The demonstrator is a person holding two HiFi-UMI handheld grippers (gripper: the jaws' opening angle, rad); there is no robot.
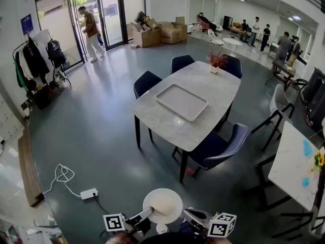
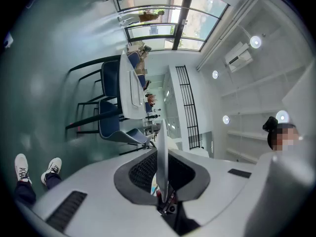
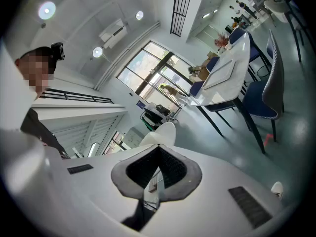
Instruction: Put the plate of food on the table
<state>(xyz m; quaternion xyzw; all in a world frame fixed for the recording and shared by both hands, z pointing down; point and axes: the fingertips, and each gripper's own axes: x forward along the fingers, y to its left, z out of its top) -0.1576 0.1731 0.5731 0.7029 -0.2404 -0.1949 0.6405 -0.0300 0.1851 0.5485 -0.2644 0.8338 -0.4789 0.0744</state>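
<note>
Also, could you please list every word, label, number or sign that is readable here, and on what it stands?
No text is readable in any view.
Blue sign on the wall beside the glass doors: too small to read.
Left marker cube, right marker cube: square patterns only, no letters.
Cardboard boxes: any print too small to read.

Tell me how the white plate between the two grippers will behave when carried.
The plate looks stiff: its thin rim runs straight between the jaws. Smooth and pinched only at opposite edges by the left gripper and right gripper, it may slip or tilt if one side dips.
</note>
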